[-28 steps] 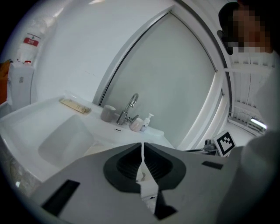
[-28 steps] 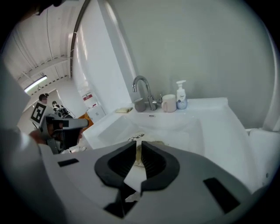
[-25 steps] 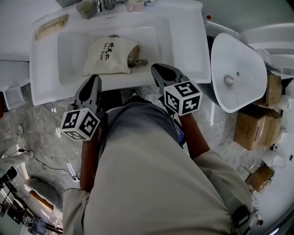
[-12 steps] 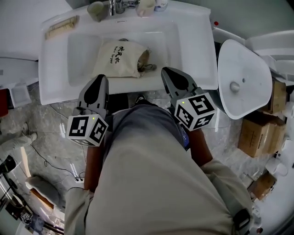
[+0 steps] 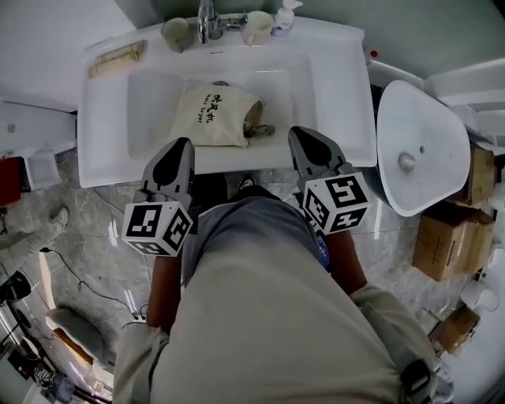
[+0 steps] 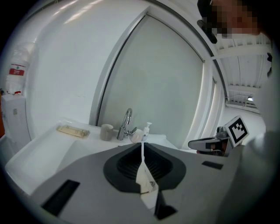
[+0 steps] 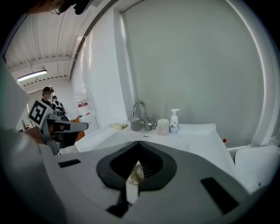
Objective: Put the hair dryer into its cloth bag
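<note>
Fingers (image 5: 172, 164) together, cloth bag (image 5: 213, 118) in sink (image 5: 102, 150), faucet (image 5: 207, 20) behind

Faucet (image 5: 207, 17), soap bottle (image 5: 282, 17), cups (image 5: 256, 28) on sink (image 5: 102, 146)

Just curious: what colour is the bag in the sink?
The cloth bag is cream with dark lettering; the head view shows it best.

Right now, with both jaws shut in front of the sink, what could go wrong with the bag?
1. The cloth bag lies in the sink basin, its mouth on the right gripper's side looking partly open; lifted by the closed end, the contents could slide out.
2. The faucet stands just behind the bag; a drip would wet the cloth.
3. A cup, mug and soap bottle crowd the back rim; a long reach could knock them in.
</note>
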